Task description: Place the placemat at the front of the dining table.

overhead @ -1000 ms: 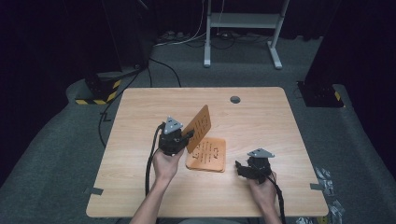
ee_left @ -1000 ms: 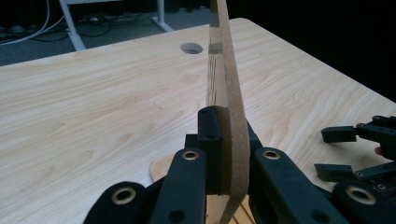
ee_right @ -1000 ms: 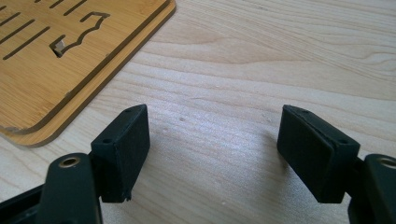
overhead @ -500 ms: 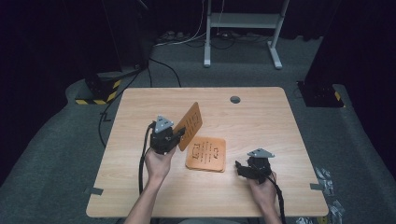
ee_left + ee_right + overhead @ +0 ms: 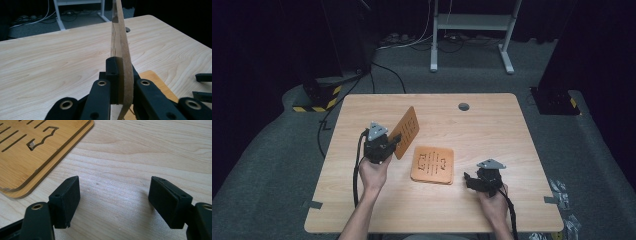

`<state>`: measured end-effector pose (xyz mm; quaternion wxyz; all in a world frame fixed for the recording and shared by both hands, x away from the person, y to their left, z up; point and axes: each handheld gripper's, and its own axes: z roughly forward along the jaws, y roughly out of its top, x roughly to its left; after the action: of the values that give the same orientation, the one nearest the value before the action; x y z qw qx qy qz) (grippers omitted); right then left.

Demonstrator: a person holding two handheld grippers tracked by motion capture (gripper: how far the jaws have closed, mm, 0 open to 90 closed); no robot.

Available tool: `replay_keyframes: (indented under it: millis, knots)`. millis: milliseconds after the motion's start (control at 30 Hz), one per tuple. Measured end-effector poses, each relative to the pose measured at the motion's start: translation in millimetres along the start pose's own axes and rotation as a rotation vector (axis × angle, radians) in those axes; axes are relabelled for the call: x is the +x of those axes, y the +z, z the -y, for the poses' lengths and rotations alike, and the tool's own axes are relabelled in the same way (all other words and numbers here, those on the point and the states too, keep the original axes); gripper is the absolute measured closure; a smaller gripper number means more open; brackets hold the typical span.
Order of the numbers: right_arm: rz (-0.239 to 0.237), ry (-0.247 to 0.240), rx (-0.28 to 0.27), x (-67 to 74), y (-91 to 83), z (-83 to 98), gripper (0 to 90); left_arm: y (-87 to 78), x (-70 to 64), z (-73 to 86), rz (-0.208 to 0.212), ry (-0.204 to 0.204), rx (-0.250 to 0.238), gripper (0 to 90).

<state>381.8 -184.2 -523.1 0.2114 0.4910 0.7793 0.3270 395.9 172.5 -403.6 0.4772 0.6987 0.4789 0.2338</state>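
Observation:
A thin orange-brown wooden panel (image 5: pixel 406 131) with rows of slots stands tilted on edge above the table, and my left gripper (image 5: pixel 393 143) is shut on its lower edge. In the left gripper view the panel (image 5: pixel 122 45) is seen edge-on, pinched between the black pads (image 5: pixel 113 75). Two matching slotted boards (image 5: pixel 432 164) lie stacked flat at the table's middle, right of the held panel. My right gripper (image 5: pixel 469 181) rests low by the stack's right front corner, open, nothing between its pads (image 5: pixel 67 195). The stack's corner (image 5: pixel 30 157) lies just ahead of it.
The light wooden table (image 5: pixel 512 130) has a round cable hole (image 5: pixel 463 106) near its far edge. Cables trail from both grippers toward the front edge. Beyond the table stand a white metal frame (image 5: pixel 472 22) and a black-and-yellow striped base (image 5: pixel 319 101) on grey carpet.
My left hand has carried the upright panel leftward, away from the flat stack. The right gripper has stayed where it was.

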Motion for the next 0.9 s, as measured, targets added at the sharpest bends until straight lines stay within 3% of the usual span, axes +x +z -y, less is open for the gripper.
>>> replay_keyframes:
  millis: [367, 400, 467, 700, 900]
  knots:
    - [0.000, 0.000, 0.000, 0.0, 0.0, 0.0, 25.2, -5.5, 12.9, 0.5, -0.041, 0.013, 0.021, 86.3]
    - [0.000, 0.000, 0.000, -0.1, 0.0, 0.0, 25.2, -6.4, 15.0, 0.4, -0.047, 0.032, 0.029, 86.3]
    - [0.000, 0.000, 0.000, 0.0, 0.0, 0.0, 25.2, -7.2, 16.1, 0.6, -0.049, 0.016, 0.027, 86.3]
    - [0.001, -0.003, -0.001, -0.3, 0.0, 0.0, 25.2, -9.2, 22.3, 0.2, -0.067, 0.031, 0.029, 86.3]
    - [0.001, -0.003, -0.001, -0.3, 0.1, -0.1, 25.2, -8.9, 26.1, 0.1, -0.081, 0.019, 0.029, 86.2]
